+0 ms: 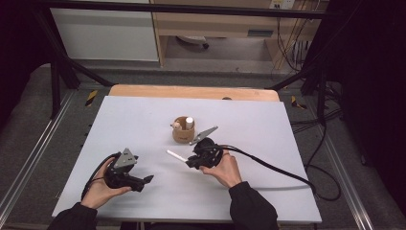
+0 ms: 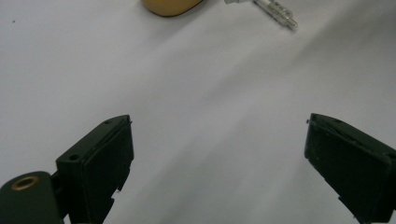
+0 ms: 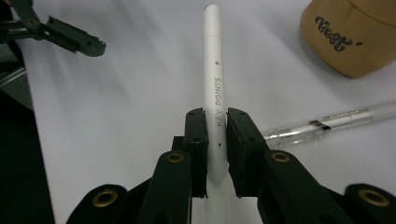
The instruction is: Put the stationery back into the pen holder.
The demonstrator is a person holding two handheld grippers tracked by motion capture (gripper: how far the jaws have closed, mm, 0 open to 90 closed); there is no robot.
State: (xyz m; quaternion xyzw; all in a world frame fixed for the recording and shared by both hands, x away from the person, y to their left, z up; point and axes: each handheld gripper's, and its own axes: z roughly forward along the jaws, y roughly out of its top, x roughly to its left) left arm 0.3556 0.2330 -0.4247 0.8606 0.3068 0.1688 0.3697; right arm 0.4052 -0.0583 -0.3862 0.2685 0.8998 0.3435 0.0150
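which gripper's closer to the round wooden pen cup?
Right. The right gripper, clamping a white pen, sits just in front of the round wooden pen cup; the open left gripper is farther off, front-left.

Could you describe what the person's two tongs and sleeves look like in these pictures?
Both tongs, left and right, are black, each with two flat rectangular jaw pads and brass-coloured pivot rivets. The left one carries a grey three-cornered plate on top; a similar grey plate sticks out beyond the right one. A thick black cable trails from the right tongs across the table. The person wears dark sleeves.
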